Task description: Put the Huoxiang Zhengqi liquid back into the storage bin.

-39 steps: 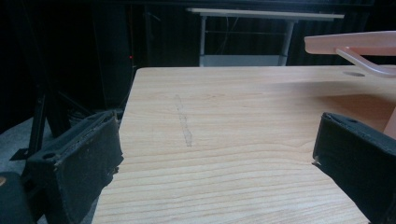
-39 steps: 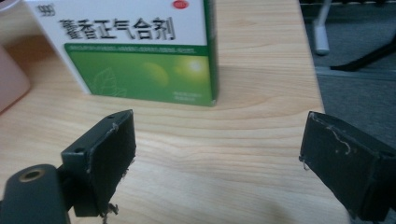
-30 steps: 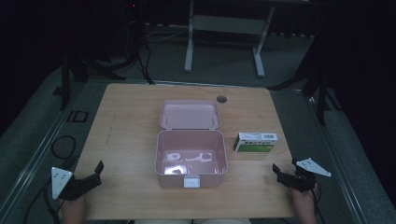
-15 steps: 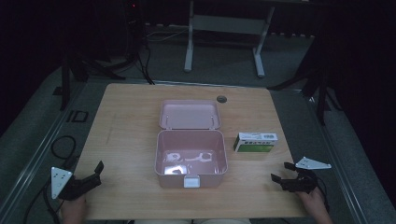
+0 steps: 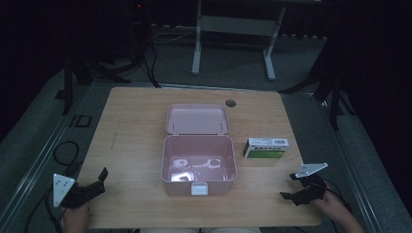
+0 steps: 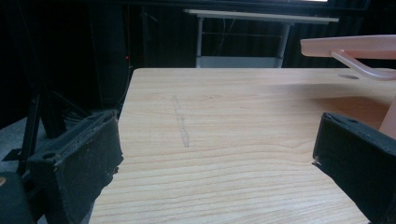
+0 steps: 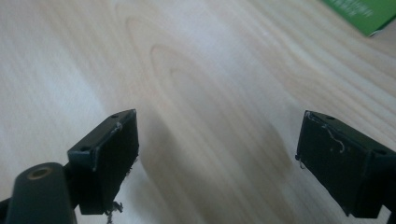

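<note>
Jaws spread wide on both my grippers, holding nothing: the left gripper [image 5: 99, 180] sits at the table's [image 5: 136, 131] near left corner, the right gripper [image 5: 291, 187] at the near right corner (tilted down). The green box [image 5: 266, 148] lies just beyond it, beside the open pink case [image 5: 198, 165]; the right gripper view catches the box's corner.

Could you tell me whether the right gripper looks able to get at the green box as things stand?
Probably yes. The right gripper is open near the table's front edge, and only bare wood lies between it and the green box; the pink case sits off to the side.
</note>
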Demonstrator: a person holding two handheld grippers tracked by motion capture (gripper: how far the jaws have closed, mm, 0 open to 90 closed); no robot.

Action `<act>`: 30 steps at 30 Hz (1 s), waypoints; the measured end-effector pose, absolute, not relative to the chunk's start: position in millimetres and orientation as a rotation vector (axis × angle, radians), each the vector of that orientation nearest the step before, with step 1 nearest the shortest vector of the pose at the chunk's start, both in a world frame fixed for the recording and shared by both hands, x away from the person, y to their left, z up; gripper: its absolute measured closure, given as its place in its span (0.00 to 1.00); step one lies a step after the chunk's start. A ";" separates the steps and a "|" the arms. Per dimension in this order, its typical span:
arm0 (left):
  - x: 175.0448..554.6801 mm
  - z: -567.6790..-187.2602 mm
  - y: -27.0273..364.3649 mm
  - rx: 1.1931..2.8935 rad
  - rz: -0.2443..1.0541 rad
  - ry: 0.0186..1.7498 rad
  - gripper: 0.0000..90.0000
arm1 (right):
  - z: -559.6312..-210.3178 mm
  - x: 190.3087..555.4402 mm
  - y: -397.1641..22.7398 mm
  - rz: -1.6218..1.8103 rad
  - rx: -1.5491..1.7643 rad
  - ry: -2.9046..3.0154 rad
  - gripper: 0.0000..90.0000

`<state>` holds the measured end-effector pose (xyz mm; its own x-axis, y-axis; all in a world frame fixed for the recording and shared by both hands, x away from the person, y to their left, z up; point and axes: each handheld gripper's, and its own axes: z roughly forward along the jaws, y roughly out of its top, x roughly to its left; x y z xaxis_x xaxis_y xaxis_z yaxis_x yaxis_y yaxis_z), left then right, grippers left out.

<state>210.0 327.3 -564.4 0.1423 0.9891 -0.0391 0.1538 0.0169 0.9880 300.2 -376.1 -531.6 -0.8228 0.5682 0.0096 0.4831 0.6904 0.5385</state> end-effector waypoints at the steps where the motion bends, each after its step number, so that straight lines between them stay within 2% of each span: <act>1: 210.0 -564.4 327.0 1.370 1.007 1.220 0.01 | -530.0 300.1 -374.5 0.766 0.836 2.752 0.14; 30: 210.0 -564.4 327.5 1.366 1.000 1.217 0.01 | -498.4 308.3 -333.0 0.122 0.565 2.994 0.14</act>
